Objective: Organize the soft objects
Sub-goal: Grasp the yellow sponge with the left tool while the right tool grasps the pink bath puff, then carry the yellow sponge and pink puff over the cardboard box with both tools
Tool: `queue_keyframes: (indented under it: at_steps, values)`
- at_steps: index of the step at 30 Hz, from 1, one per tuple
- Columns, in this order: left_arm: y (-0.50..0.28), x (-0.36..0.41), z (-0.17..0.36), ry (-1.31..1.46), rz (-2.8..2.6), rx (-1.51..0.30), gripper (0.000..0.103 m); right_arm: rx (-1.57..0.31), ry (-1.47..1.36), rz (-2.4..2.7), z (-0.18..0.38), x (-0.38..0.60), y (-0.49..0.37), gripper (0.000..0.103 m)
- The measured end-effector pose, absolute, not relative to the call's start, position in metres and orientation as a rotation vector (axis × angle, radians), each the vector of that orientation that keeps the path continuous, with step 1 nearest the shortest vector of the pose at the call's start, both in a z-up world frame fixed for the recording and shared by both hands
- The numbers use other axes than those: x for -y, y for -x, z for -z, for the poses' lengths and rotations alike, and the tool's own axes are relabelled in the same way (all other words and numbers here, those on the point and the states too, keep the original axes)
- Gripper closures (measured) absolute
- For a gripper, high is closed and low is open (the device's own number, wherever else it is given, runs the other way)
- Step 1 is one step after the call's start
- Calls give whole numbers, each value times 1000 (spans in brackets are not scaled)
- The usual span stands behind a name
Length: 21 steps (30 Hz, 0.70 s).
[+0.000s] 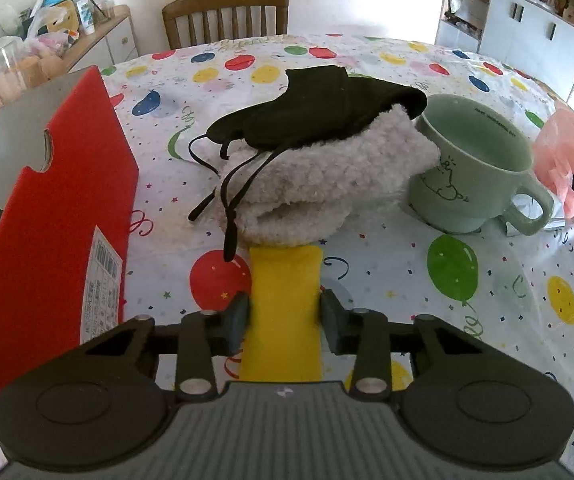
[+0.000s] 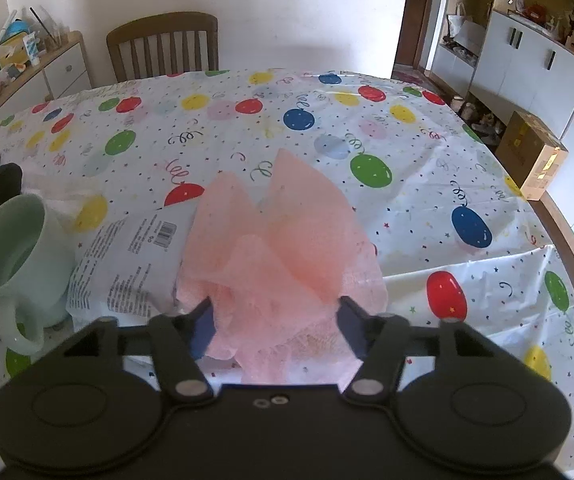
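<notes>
Red box (image 1: 59,216) stands at far left. My left gripper (image 1: 285,320) straddles the yellow cloth (image 1: 285,296); its long axis runs straight ahead, along the fingers, its far end under the fleece (image 1: 327,184) and black mask (image 1: 319,108). Pads sit at its edges; whether they pinch, I cannot tell. The mug (image 1: 475,168) stands between the hands. My right gripper (image 2: 275,320) brackets the pink tissue (image 2: 283,248), bunched between the pads; clamped or not, I cannot tell.

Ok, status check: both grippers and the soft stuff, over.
Left gripper straddling yellow cloth, jaws touching its edges. Right gripper around pink cloth. Green mug beside the fleece pile.
</notes>
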<state>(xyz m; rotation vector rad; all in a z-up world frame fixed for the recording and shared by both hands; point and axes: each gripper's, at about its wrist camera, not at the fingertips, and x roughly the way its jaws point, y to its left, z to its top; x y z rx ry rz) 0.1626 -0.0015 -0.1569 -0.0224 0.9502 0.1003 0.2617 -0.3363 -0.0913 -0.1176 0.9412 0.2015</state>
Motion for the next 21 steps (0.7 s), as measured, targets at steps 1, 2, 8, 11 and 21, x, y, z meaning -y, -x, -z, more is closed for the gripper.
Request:
queue_keyframes:
  at_steps: [1,2,8,11,21]
  values:
    - [-163,2,157,20,-99,-951,66,-940,115,-203,91,337,-262,50]
    - [-163,3,157,9,-100,-950,66,-941,112,-209,91,338,-262,53]
    - [-160,14,156,-25,-98,-951,66,-918,118,-229,85,340,-255,82]
    - [-156,18,154,-40,-97,-947,66,-906,105,-241,79,345,-250,90]
    - [-139,18,138,-10,-103,-923,66,-838,32,-268,45,366,-222,96]
